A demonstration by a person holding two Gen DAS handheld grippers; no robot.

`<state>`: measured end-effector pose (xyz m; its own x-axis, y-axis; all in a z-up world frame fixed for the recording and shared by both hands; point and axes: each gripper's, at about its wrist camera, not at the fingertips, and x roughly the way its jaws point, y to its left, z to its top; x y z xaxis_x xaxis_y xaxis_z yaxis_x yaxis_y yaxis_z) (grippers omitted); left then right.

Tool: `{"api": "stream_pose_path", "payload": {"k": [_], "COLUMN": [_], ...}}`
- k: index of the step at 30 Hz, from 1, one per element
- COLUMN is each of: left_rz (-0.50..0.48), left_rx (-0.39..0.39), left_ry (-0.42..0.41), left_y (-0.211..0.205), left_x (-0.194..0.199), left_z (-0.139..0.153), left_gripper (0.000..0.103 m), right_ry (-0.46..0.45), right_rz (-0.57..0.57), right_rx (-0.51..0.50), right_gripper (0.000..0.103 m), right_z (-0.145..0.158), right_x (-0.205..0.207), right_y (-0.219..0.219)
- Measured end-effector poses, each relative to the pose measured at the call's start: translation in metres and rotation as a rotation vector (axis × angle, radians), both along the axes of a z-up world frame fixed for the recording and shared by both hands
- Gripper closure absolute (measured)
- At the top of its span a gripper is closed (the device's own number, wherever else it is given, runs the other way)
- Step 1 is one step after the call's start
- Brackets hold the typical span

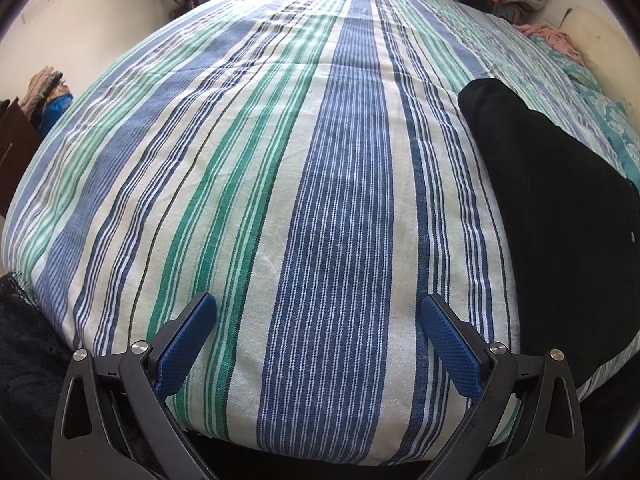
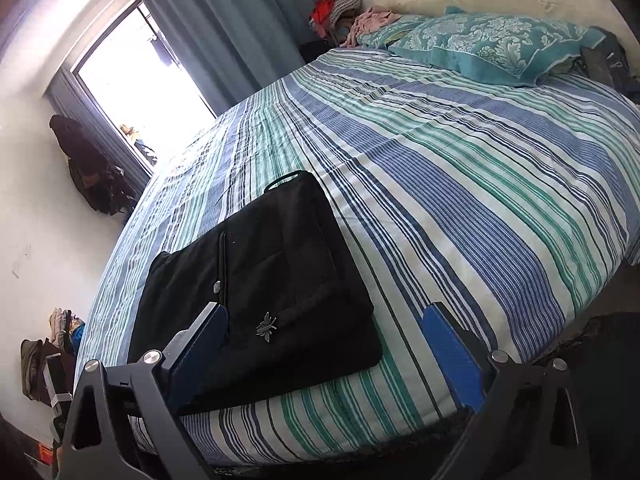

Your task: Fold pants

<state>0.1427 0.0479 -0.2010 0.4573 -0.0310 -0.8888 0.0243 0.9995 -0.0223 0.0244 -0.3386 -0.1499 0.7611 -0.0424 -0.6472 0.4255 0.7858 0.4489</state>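
1. The black pants point(image 2: 256, 280) lie in a compact, folded-looking stack near the bed's point(image 2: 460, 184) front edge, at about nine o'clock in the right wrist view.
2. The left gripper point(image 1: 318, 310) hangs over bare striped cover, jaws spread, holding nothing.
3. The right gripper point(image 2: 322, 318) hovers just above the stack, jaws wide apart.
4. The folding seems nearly done; next likely comes a last smoothing or tidying.

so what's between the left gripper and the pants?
Only bare striped bedspread. In the left wrist view, the open left gripper points up the bed, and the black pants lie off to its right, with nothing between.
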Motion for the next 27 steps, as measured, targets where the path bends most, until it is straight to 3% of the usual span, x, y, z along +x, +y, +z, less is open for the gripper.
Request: {"api": "stream_pose_path", "payload": {"k": [4, 6, 7, 10, 12, 15, 18, 20, 22, 24, 25, 27], "left_rz": [-0.002, -0.007, -0.011, -0.054, -0.122, -0.231, -0.271, -0.286, -0.309, -0.33, -0.345, -0.352], "left_rx": [-0.004, -0.065, -0.135, -0.439, -0.536, -0.5, -0.415, -0.399, -0.441, -0.505, -0.514, -0.44], "left_ry": [0.006, 0.019, 0.022, 0.032, 0.055, 0.119, 0.178, 0.159, 0.182, 0.229, 0.261, 0.214], "left_y": [-0.001, 0.003, 0.006, 0.011, -0.001, -0.033, -0.059, -0.07, -0.082, -0.095, -0.103, -0.113], "left_x": [0.0, 0.001, 0.001, 0.008, 0.02, 0.042, 0.058, 0.061, 0.064, 0.065, 0.066, 0.061], "left_z": [0.001, 0.004, 0.009, 0.023, 0.029, 0.022, 0.003, 0.003, 0.003, 0.001, -0.002, 0.007], "left_gripper": [0.001, 0.001, 0.001, 0.001, 0.001, 0.001, 0.002, 0.001, 0.002, 0.016, 0.049, 0.067], "right_ry": [-0.002, -0.014, -0.028, -0.116, -0.158, -0.056, 0.071, 0.151, 0.184, 0.149, 0.128, 0.125], "right_rz": [-0.038, -0.05, -0.049, -0.022, 0.046, 0.251, 0.44, 0.482, 0.496, 0.571, 0.599, 0.639], "right_rx": [0.064, 0.092, 0.116, 0.27, 0.346, 0.421, 0.453, 0.482, 0.495, 0.578, 0.607, 0.586], "right_gripper": [0.005, 0.005, 0.005, 0.005, 0.001, 0.0, 0.0, 0.0, 0.0, 0.0, 0.0, 0.0], "right_z": [-0.008, -0.01, -0.011, -0.013, -0.01, -0.015, -0.032, -0.051, -0.066, -0.078, -0.08, -0.078], "right_x": [-0.003, -0.005, -0.005, -0.003, 0.01, 0.057, 0.097, 0.116, 0.131, 0.142, 0.145, 0.146], "right_y": [-0.012, -0.018, -0.023, -0.047, -0.065, -0.084, -0.083, -0.081, -0.075, -0.061, -0.051, -0.033]}}
